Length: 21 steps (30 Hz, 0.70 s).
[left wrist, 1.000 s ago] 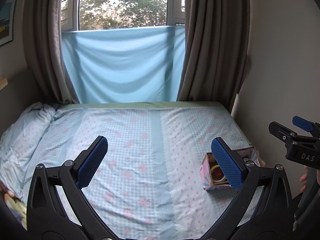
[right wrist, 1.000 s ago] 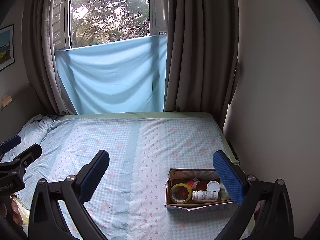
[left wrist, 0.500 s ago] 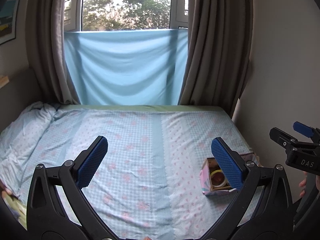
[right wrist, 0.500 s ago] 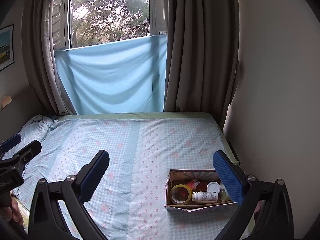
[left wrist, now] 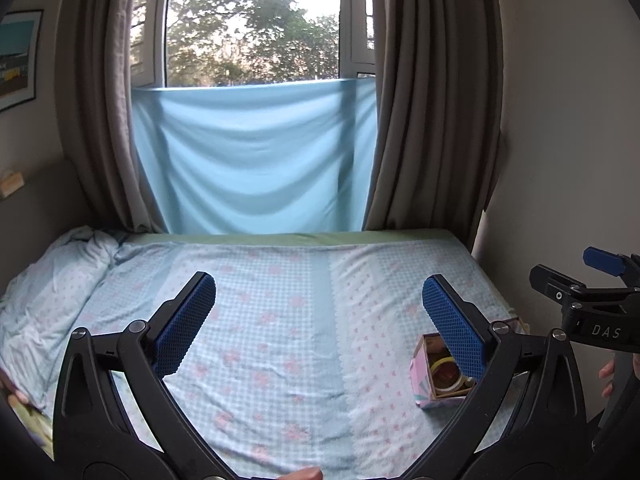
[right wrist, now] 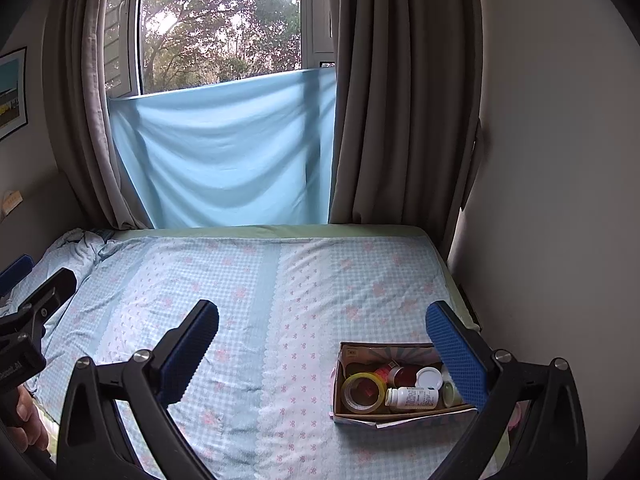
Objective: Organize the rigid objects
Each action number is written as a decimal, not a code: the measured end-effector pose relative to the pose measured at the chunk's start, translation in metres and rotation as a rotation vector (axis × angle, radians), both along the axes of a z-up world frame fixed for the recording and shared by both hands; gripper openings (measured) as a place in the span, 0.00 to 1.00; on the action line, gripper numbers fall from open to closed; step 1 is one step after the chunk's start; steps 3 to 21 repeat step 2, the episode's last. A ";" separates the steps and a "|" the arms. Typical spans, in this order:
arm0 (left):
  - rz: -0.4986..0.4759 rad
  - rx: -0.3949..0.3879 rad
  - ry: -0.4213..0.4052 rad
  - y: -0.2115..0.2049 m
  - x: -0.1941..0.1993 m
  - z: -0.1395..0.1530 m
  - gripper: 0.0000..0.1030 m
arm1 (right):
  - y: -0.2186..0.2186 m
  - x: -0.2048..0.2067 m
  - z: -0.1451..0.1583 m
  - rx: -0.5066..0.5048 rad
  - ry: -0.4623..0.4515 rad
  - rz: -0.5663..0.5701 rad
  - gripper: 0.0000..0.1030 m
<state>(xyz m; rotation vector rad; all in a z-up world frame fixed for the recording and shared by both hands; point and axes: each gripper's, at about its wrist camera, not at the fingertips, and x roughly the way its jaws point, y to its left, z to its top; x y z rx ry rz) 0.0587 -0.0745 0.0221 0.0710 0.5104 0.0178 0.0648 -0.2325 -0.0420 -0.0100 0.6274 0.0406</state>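
A small cardboard box with a pink patterned outside stands on the bed near its right edge. It holds a yellow tape roll, a white pill bottle lying down, a white cap and red items. The box also shows in the left wrist view, partly behind my finger. My left gripper is open and empty above the bed's middle. My right gripper is open and empty, its right finger in front of the box's right end.
The bed has a light blue checked sheet with pink flowers. A crumpled blanket lies at the far left. A blue cloth hangs over the window between grey curtains. A wall runs along the bed's right side.
My left gripper has tilted upward and drawn back a little, so the box sits lower in its view. The right gripper has hardly moved.
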 end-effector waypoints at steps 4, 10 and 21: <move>0.004 0.000 0.003 0.002 0.003 -0.002 1.00 | 0.003 0.005 -0.002 -0.006 0.009 0.003 1.00; 0.004 0.000 0.003 0.002 0.003 -0.002 1.00 | 0.003 0.005 -0.002 -0.006 0.009 0.003 1.00; 0.004 0.000 0.003 0.002 0.003 -0.002 1.00 | 0.003 0.005 -0.002 -0.006 0.009 0.003 1.00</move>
